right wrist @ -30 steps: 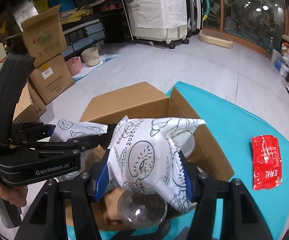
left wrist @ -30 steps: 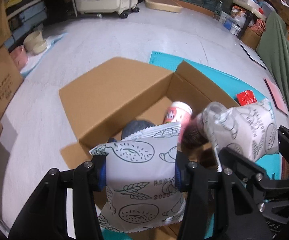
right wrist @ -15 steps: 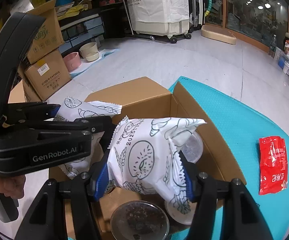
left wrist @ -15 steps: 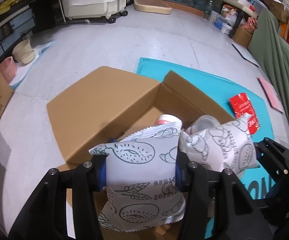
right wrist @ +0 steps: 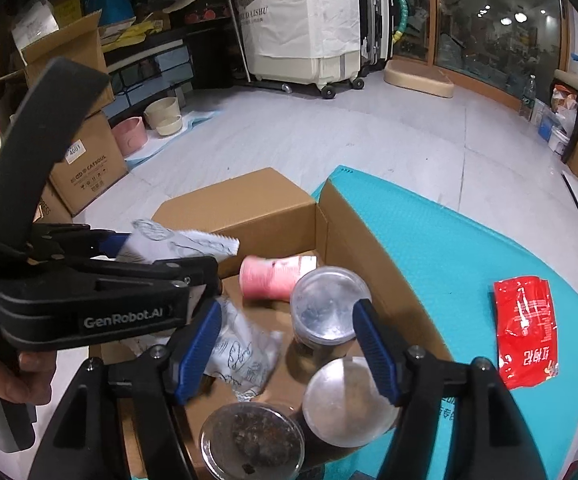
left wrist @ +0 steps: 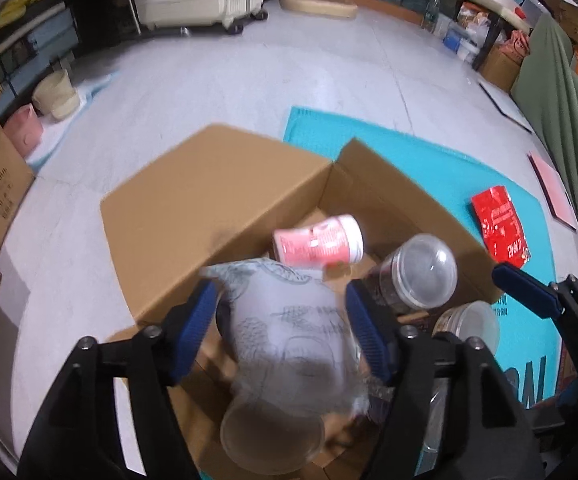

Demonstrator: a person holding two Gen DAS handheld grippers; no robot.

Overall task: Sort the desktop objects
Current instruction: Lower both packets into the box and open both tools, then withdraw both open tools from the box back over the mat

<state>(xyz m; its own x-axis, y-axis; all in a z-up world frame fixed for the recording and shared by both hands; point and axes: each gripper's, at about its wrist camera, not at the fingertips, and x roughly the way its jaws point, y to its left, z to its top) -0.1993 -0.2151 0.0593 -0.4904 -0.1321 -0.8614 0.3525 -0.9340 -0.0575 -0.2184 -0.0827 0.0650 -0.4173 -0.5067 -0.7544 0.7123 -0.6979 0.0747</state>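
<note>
- Change since the earlier frames: both grippers' jaws have just been opening. The left gripper (left wrist: 281, 332) stands parted with its white snack packet (left wrist: 289, 332) blurred between the pads, apparently released. The right gripper (right wrist: 287, 350) is parted and empty, its own snack packet (right wrist: 245, 356) lying in the cardboard box (right wrist: 373, 248).
- Handling: the packets look light, soft and crinkly. Pinch them across the puffed middle.
- Remaining: the red sachet (right wrist: 525, 332) lies on the teal mat (right wrist: 449, 240), apart from the box.
</note>
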